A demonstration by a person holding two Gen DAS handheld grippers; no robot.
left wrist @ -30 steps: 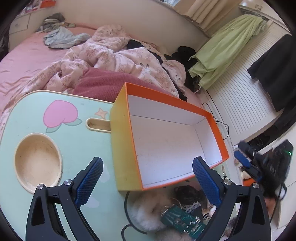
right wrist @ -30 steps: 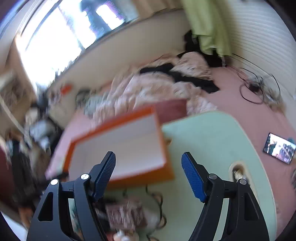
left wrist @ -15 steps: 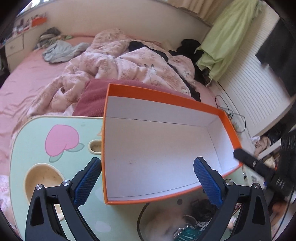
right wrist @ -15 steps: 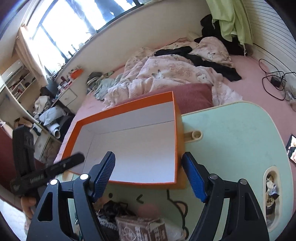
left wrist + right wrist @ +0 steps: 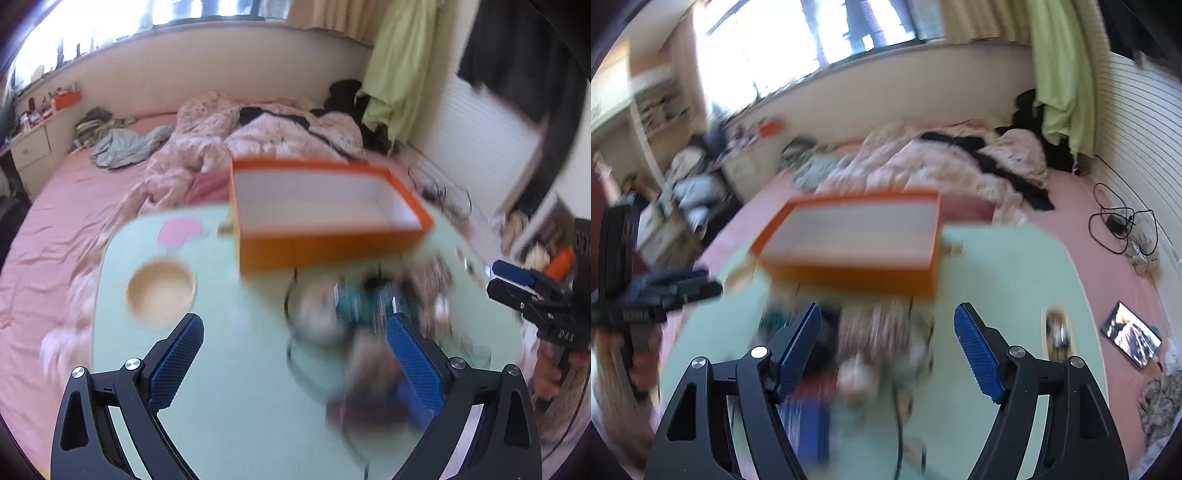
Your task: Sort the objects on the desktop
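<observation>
Item: orange box (image 5: pixel 325 218), open-topped, white inside, empty; stands on the far part of the mint-green table (image 5: pixel 236 406), which sits over a pink bed (image 5: pixel 66 206). Item: heap of small desktop things (image 5: pixel 369 314), near side of the box, just beside its front wall; too blurred to name singly, though a teal piece, a pale fluffy piece and a dark cord loop show. Item: round wooden cup recess (image 5: pixel 160 290) in the table, to the left of the box, apparently empty. Item: left gripper (image 5: pixel 293 356), fingers wide, nothing between them, above the table before the heap. Item: right gripper (image 5: pixel 888 350), fingers wide, nothing held, above the same heap; it shows at the right edge of the left view too. Item: phone (image 5: pixel 1130 334), lit, lying on the bed to the right of the table. Change noted: a second ago both cameras sat close over the box, which filled the frame; both have since drawn back and levelled, so the box reads smaller and farther and the heap now lies under the fingers. Both views are smeared by motion. Judgement: sorting has not started, the box holds nothing, and the pull-back looks like positioning for a first pick from the heap.
</observation>
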